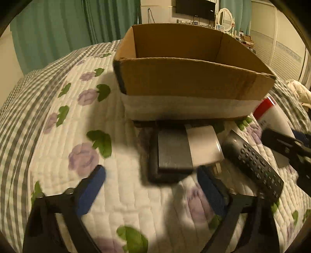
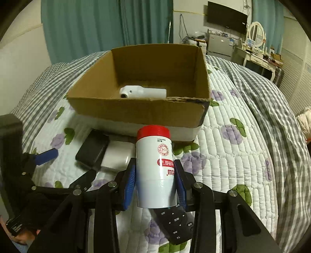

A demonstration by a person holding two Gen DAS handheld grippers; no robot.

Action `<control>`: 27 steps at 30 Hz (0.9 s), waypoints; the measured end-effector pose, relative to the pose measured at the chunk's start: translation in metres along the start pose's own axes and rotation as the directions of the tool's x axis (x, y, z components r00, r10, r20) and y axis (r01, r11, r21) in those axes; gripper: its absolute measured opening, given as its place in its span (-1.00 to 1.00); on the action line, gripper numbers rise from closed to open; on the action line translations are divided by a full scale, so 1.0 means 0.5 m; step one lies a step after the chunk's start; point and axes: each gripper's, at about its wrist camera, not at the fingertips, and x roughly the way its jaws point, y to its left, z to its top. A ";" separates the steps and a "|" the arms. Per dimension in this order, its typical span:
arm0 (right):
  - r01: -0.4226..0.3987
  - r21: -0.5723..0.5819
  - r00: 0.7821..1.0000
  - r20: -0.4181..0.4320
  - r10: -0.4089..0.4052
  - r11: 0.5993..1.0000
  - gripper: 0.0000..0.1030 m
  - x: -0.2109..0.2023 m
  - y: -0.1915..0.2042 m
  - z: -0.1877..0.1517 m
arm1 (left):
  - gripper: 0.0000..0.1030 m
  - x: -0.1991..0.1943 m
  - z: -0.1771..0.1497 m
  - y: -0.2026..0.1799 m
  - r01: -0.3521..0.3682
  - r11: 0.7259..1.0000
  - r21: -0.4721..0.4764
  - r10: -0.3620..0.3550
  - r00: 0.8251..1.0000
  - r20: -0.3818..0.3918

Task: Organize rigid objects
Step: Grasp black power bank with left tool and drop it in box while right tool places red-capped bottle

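One bottle [image 2: 154, 169]: right hand-held gripper [image 2: 155, 183] is grasping it. One box [image 2: 136, 111] at 12 o'clock, holding one white device [image 2: 143, 91]. Left hand-held gripper [image 1: 151, 186] is hanging released.

Floral quilt [image 2: 233, 155] fills lower frame; teal curtains [image 2: 87, 29] upper left; wall TV [image 2: 227, 16], oval mirror [image 2: 256, 31] upper right.

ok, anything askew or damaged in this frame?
Minor only. The cardboard box has a ragged, torn top edge on its near wall, and its flaps look cut off. The black case lies partly on top of the white device, overlapping it. Nothing spilled.
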 end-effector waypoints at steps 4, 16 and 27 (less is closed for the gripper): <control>-0.024 0.070 1.000 -0.014 0.025 0.997 -0.29 0.007 -0.023 0.002 | 0.33 0.017 0.021 0.006 0.049 0.999 0.000 -0.049 0.999 -0.002; 0.001 0.042 1.000 -0.016 0.000 0.999 -0.29 0.003 -0.018 -0.009 | -0.23 0.031 0.039 -0.024 0.048 0.999 -0.004 -0.048 0.997 -0.058; 0.005 0.003 0.998 0.055 -0.005 1.000 -0.29 -0.104 0.007 0.011 | -0.24 -0.131 0.054 -0.038 0.045 0.999 0.029 -0.045 0.999 0.025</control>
